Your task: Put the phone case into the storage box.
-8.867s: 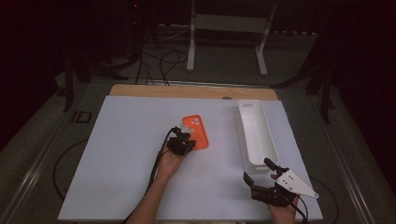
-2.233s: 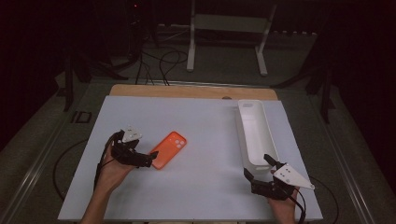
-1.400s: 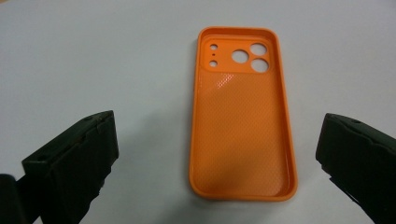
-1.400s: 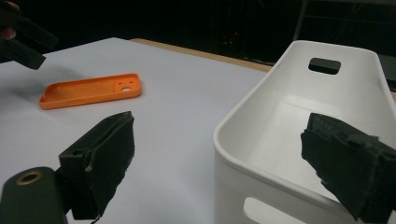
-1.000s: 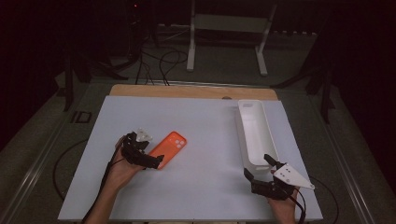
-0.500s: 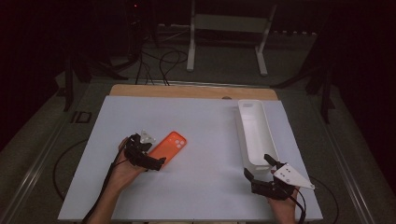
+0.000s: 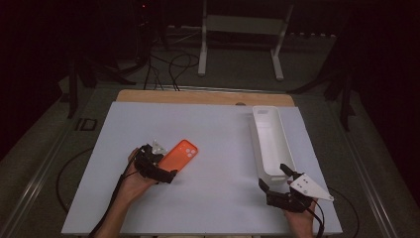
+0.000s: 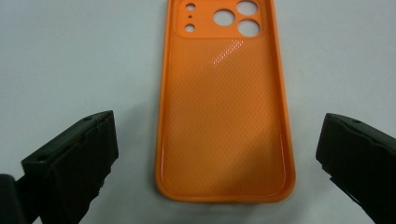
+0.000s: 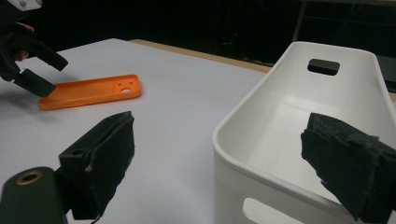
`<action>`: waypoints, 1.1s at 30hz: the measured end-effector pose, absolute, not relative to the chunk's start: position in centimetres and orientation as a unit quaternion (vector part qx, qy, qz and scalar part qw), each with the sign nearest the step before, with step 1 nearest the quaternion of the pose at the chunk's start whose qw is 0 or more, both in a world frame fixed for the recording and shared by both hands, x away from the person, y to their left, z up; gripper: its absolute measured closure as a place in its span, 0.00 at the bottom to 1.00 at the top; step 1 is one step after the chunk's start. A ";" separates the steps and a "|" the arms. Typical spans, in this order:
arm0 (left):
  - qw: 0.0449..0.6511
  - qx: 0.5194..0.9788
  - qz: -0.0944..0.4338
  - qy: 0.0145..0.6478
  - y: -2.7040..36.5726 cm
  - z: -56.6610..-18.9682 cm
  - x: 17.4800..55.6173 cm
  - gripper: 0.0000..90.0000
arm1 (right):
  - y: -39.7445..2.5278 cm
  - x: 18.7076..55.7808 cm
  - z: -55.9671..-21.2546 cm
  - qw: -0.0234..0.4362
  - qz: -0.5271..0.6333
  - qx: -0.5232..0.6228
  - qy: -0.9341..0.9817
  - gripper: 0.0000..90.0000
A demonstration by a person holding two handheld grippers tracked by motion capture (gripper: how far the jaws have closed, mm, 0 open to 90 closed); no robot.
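orange phone case (image 7: 179, 154) lies flat, hollow side up, camera cutouts far.

No words, numbers, brand marks or signs can be read anywhere. The orange phone case (image 8: 224, 107) bears only camera holes and a fine dotted texture, with no logo. The white bin (image 9: 299, 135) has plain walls, and the pale surface (image 7: 218, 198) carries no print or label.

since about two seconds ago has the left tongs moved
Yes. In the high view the left tongs have gone right, toward the white bin, closing on the near end of the orange phone case. They stand open around that end, not touching it.
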State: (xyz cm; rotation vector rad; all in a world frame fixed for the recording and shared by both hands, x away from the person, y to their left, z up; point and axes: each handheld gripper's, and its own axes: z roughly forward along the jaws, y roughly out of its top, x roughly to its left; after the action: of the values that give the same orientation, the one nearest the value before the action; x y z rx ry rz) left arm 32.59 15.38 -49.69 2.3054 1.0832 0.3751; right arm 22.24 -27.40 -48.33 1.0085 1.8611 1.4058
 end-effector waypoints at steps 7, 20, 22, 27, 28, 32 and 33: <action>0.274 0.862 0.135 0.405 15.1 -50.1 32.7 0.00 | -27.4 22.3 -48.3 0.295 0.528 0.380 0.700 0.10; 0.264 0.864 0.123 0.410 15.0 -51.0 33.1 0.00 | -27.4 22.3 -48.3 0.297 0.528 0.380 0.699 0.10; 0.262 0.866 0.121 0.409 14.9 -51.1 33.2 0.00 | -27.4 22.2 -48.3 0.297 0.528 0.380 0.699 0.10; 0.256 0.866 0.116 0.413 14.9 -51.4 33.3 0.00 | -27.4 22.2 -48.3 0.297 0.529 0.380 0.699 0.10; 0.254 0.867 0.116 0.412 14.9 -51.5 33.3 0.00 | -27.5 22.2 -48.3 0.298 0.529 0.379 0.698 0.10; 0.250 0.869 0.119 0.409 14.9 -51.7 33.4 0.00 | -27.5 22.2 -48.3 0.297 0.529 0.380 0.698 0.10; 0.251 0.869 0.117 0.410 14.9 -51.7 33.4 0.00 | -27.5 22.2 -48.3 0.298 0.530 0.380 0.698 0.10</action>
State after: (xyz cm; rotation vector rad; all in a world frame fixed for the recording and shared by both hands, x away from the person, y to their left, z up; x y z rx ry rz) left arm 33.41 14.88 -51.72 2.3655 1.1167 0.3182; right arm 22.23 -27.47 -48.29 1.0090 1.8544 1.4075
